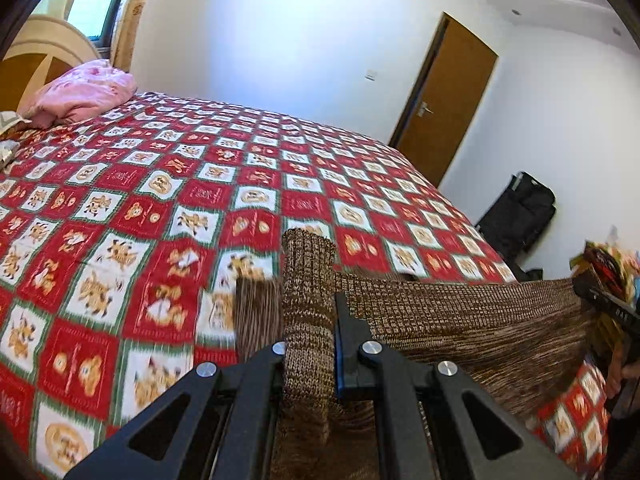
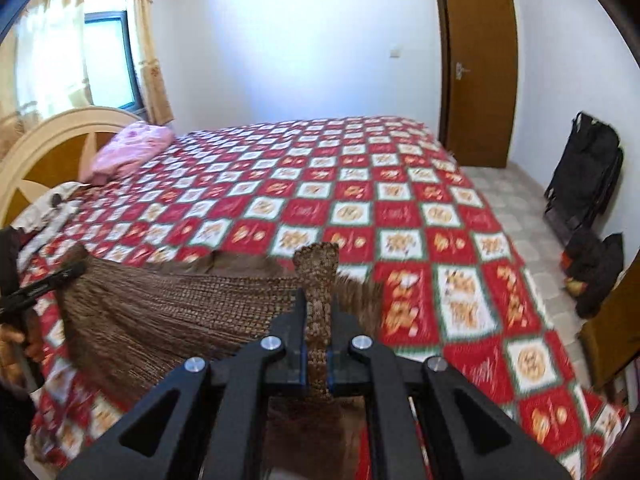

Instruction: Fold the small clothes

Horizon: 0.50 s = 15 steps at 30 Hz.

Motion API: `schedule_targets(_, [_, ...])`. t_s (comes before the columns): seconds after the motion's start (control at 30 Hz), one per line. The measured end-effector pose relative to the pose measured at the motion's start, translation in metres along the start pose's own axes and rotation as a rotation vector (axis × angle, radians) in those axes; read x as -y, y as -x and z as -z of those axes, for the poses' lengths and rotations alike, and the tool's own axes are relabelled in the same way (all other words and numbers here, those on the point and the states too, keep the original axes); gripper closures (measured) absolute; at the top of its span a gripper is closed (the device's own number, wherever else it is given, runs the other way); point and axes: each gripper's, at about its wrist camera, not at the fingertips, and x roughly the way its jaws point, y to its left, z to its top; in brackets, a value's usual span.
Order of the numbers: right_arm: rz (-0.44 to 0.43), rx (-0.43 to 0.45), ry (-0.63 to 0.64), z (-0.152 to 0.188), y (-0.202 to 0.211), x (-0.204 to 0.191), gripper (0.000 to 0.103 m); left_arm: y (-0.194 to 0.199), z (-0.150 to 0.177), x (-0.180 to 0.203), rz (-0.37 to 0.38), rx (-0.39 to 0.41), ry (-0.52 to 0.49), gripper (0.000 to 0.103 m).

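Garment: I have a brown ribbed knit garment [image 1: 460, 320] stretched between my two grippers above the near edge of the bed [image 1: 192, 184], low in both frames; the cloth sags below the taut top edge.
Left gripper [image 1: 309, 312]: closed tight on one corner of the knit, a tab of fabric standing up between the fingers, lower centre of the left wrist view.
Right gripper [image 2: 318, 312]: likewise clamped on the opposite corner, lower centre of the right wrist view.
Why held so: I judge the two-corner hold keeps the edge straight, so the piece can be laid flat on the red, white and green patchwork bedspread [image 2: 400, 208] for folding.
Pose: both grippers point forward across the bed, roughly level, well apart sideways.
Stage: my guess is early; no fold shows yet.
Elsewhere: a pink pillow [image 1: 84, 94] lies at upper left, well apart from the garment.
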Motion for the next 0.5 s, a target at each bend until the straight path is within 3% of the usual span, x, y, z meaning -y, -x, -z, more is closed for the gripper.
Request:
schedule_targets(0.2, [0.111, 0.032, 0.025, -0.013, -0.053, -0.005, 0.094, -0.054, -0.014, -0.014, -0.037, -0.022, 0.051, 0.098])
schedule_targets(0.37, [0.199, 0.011, 0.004, -0.008, -0.112, 0.000, 0.095, -0.103, -0.005, -0.017, -0.120, -0.058, -0.002, 0.098])
schedule_targets(0.5, [0.214, -0.025, 0.000, 0.005, -0.146, 0.004, 0.095, -0.132, 0.010, -0.026, -0.157, -0.112, 0.012, 0.098])
